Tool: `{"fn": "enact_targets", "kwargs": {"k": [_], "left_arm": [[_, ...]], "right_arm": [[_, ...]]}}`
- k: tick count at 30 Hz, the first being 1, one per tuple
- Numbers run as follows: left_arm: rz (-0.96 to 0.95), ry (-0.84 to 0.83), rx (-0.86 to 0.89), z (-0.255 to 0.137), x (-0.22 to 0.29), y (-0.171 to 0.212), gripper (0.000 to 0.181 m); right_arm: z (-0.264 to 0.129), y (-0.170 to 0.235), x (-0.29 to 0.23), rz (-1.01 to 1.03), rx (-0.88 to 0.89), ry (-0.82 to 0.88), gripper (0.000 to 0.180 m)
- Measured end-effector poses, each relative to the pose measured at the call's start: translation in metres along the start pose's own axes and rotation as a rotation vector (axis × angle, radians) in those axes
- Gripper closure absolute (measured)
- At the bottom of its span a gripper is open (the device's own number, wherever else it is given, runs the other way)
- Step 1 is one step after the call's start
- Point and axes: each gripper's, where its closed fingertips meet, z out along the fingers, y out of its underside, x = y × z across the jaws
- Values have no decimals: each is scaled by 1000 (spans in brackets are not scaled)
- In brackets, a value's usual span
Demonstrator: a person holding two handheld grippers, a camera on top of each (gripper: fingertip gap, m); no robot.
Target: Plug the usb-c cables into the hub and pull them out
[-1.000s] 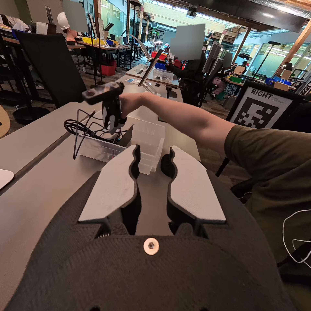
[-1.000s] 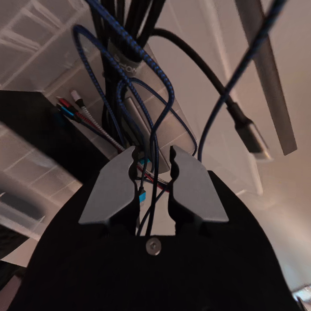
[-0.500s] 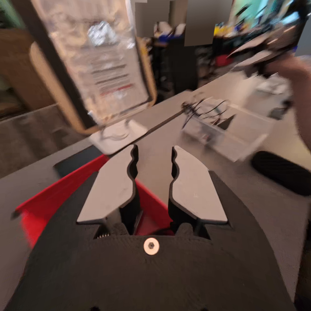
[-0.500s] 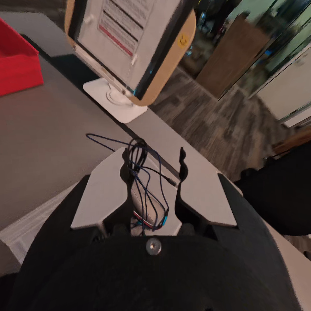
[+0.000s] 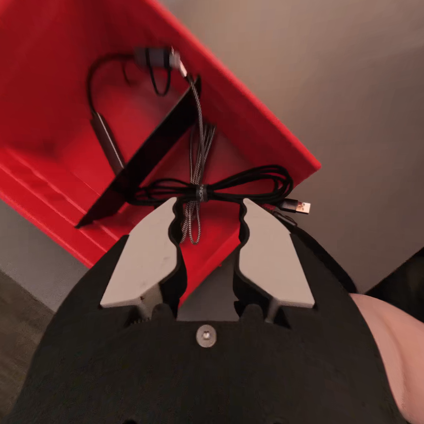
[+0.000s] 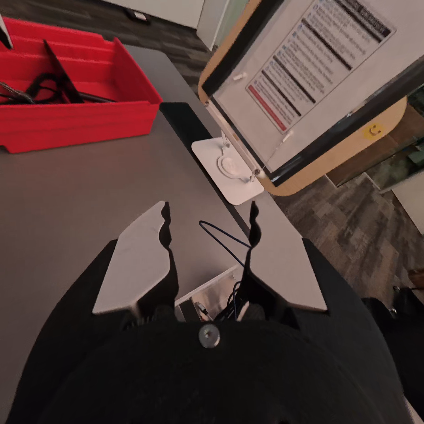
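just beyond left gripper (image 5: 207, 206), bundled black cable (image 5: 206, 191)

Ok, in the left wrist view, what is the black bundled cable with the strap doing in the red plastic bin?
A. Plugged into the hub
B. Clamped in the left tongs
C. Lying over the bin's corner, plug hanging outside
C: the black bundled cable drapes across the red plastic bin corner, its metal plug past the rim; the open left tongs hold nothing.

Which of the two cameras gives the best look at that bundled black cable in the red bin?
The left wrist view: the bundled black cable lies close, just past the open jaws, inside the red bin. The right wrist view shows only dark loops far off.
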Motion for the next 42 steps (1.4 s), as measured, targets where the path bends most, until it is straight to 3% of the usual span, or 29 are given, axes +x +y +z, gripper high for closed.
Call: {"fn": "enact_targets", "kwargs": {"k": [5,9,14,20,24,32,36,42], "left_arm": [[-359,-4,-201,29,-24,22,131],[-629,74,-183,48,-36,18,131],[-746,68,-175,57,-48,23,132],[-818,33,-296,63,-51,44,135],[-857,-3,-260,66,-64,42,140],[-847,114,-218,67,-61,36,161],[-738,122,-64,35,-53,9,173],[-492,105,319,-47,-20,-51,177]], "right_arm": [[10,19,8,-23,-85,28,112],[10,16,-1,-81,-95,12,112],[8,15,-5,-134,-116,22,112],[9,19,-6,-159,-141,25,112],[12,23,-7,-175,-166,27,112],[13,31,-4,-214,-220,52,113],[8,29,0,-213,-212,74,113],[-2,24,3,-213,-181,96,114]]}}
